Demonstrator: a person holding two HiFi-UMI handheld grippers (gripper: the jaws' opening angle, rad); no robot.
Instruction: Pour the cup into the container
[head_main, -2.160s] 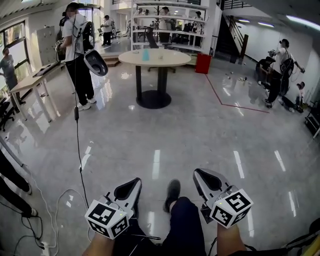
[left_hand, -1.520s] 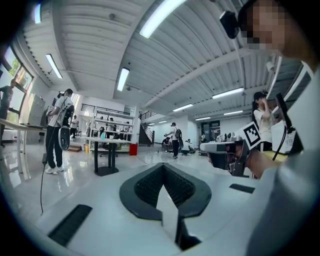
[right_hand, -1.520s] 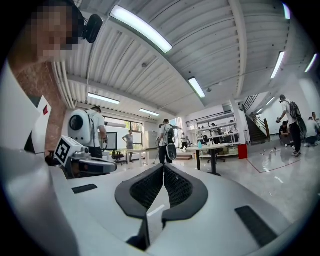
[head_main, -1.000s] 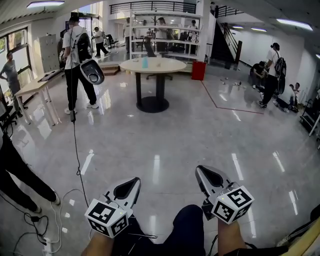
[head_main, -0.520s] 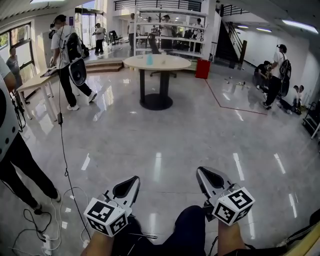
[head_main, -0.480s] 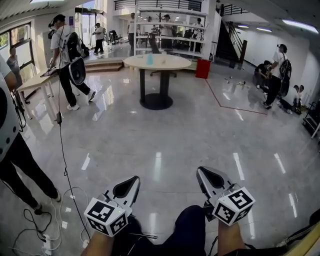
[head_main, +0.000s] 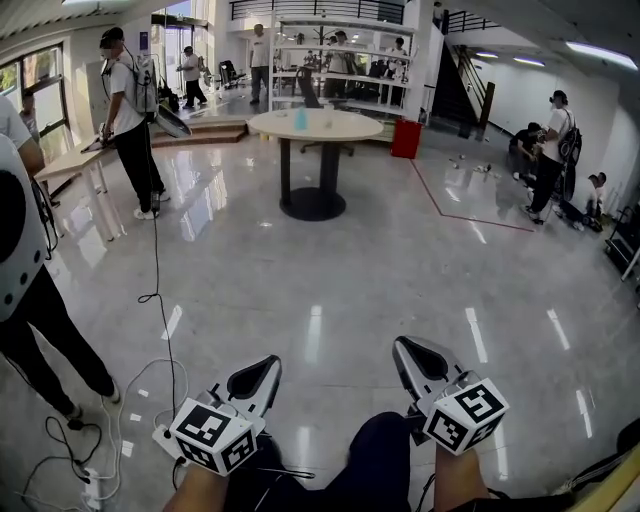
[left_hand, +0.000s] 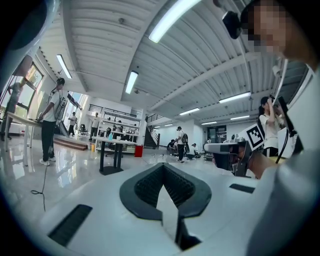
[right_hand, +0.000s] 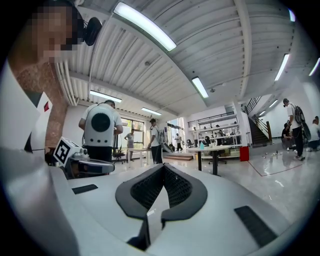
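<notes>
Still, left gripper (head_main: 266, 364), right gripper (head_main: 405, 347) closed, empty; bystander (head_main: 128, 120) drifted leftward.

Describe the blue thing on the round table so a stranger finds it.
Find the round table on its dark pedestal, far across the shiny floor. The small pale blue thing stands on its top, the only blue item there.
</notes>
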